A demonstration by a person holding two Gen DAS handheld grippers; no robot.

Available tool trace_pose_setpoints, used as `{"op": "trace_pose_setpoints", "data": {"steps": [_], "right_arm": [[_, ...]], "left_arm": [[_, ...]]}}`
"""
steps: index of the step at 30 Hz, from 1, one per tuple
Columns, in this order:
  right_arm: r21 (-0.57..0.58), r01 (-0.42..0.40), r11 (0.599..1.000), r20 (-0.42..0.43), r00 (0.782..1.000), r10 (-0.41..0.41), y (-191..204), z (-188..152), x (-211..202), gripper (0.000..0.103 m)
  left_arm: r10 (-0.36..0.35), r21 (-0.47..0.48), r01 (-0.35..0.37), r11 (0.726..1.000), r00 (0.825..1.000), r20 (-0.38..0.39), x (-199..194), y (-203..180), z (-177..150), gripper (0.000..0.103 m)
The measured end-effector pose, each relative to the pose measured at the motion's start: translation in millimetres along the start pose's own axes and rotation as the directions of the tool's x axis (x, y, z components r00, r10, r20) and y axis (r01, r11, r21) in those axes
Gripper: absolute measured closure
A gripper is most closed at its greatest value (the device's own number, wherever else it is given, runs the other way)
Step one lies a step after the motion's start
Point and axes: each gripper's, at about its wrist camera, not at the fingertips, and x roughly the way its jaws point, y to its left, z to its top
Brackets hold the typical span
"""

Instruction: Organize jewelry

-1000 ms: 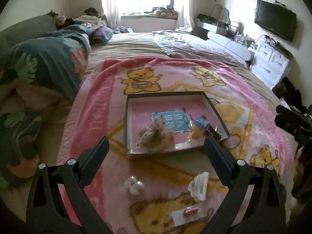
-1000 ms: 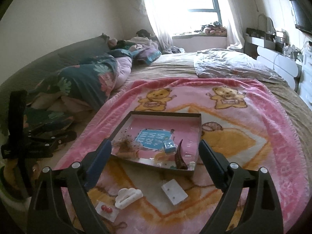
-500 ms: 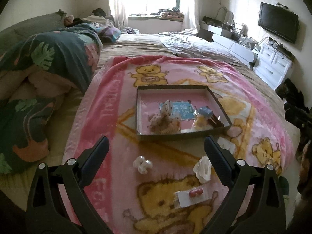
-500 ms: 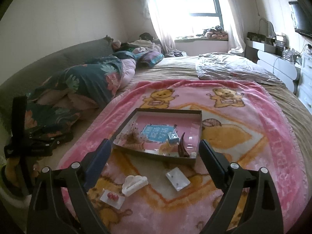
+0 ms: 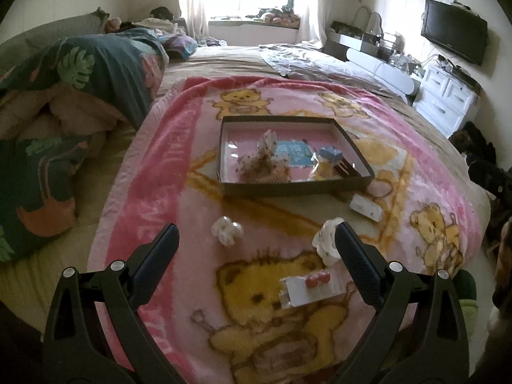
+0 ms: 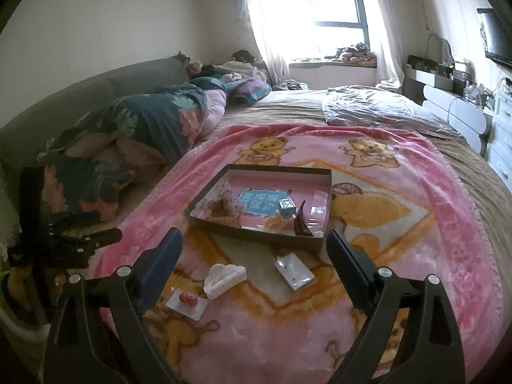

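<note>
Hovering: left gripper [image 5: 256,243] is hanging above the pink blanket [image 5: 153,198], jaws spread, holding nothing
Waiting: right gripper [image 6: 254,246] is also spread wide and empty
Tray: shallow box [image 6: 252,235] is sitting mid-blanket, holding trinkets
Loose pieces: white hair clip [image 6: 224,276], red earring card [image 6: 187,302] and clear packet [image 6: 294,270] are lying just before the box

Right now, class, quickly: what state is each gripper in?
Left gripper: open, holding nothing, above the pink teddy-bear blanket.
Right gripper: open, holding nothing.
</note>
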Motion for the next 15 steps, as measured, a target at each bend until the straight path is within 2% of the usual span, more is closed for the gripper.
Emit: {"op": "trace_pose_setpoints", "data": {"steps": [15], "right_arm": [[-0.01, 0.0, 1.0, -0.037, 0.999, 0.0, 5.7, -25.0, -1.3, 0.013]], "left_arm": [[0.002, 0.007, -0.002, 1.0, 0.999, -0.037, 3.6, -4.3, -29.3, 0.012]]}}
